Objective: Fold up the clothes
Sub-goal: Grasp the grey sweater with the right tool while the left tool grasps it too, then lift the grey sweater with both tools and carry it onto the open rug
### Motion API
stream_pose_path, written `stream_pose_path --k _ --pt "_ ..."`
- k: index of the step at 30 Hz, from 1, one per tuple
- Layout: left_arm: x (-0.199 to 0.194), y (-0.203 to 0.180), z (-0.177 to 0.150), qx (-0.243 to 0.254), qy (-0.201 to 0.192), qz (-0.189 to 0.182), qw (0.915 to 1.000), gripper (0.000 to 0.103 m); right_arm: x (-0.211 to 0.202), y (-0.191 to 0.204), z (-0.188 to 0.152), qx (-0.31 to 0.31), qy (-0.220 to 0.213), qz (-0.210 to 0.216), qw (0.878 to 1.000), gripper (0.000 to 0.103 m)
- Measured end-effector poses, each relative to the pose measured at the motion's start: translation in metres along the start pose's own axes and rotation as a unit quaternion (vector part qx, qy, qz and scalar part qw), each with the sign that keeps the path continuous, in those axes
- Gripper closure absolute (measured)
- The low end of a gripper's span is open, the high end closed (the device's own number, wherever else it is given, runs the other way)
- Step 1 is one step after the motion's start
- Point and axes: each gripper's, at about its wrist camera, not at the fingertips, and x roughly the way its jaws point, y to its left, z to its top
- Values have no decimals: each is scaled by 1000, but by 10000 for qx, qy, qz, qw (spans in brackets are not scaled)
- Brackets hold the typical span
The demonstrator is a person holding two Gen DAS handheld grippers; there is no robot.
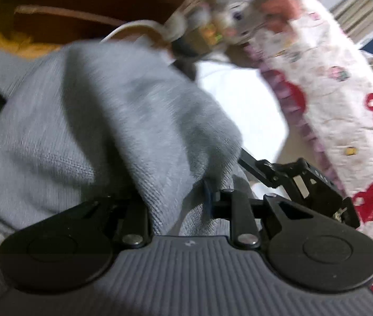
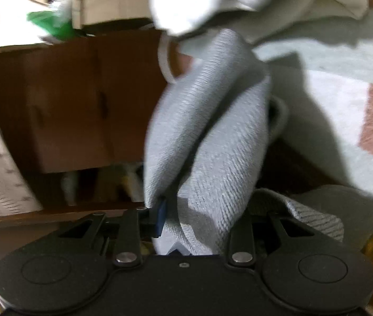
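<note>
overhead-lit and cluttered, the room shows a brown wooden cabinet (image 2: 75,100), a red-car quilt (image 1: 331,100) and one plush mouse (image 1: 228,13). one grey knit garment (image 1: 94,121) hangs bunched between both tools, its long axis running away from each camera. the left gripper (image 1: 186,205) is clenched on its fabric, and the right gripper (image 2: 194,223) pinches another fold of it.

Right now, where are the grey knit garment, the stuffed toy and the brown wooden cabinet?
grey knit garment (image 1: 123,121): left wrist view, bunched middle.
stuffed toy (image 1: 232,17): left wrist view, its face.
brown wooden cabinet (image 2: 75,100): right wrist view, front panel.
</note>
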Motion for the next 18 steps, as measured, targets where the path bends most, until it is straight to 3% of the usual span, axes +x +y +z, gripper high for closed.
stream_pose_path --k 3,5,8,11,14,18 --pt "-12 -24 5 251 -134 -334 9990 82 -20 28 -10 -67 46 762 9971 65" --pt "-23 -39 6 367 -215 -639 9970 82 -27 58 -21 -456 103 935 9945 65" --pt "-31 -64 5 564 -320 -1004 9928 82 -49 102 -38 -1025 -141 741 9919 68" --pt "-42 -85 1 711 -296 -1375 9875 82 -71 115 -50 -1050 -435 660 9913 85" --pt "-48 -110 -8 901 -221 -1732 9805 82 -104 130 -73 -1061 -733 600 9898 84" --pt "-41 -162 -21 1252 76 -2354 9638 82 -161 170 -108 -1523 -1201 125 9809 84"
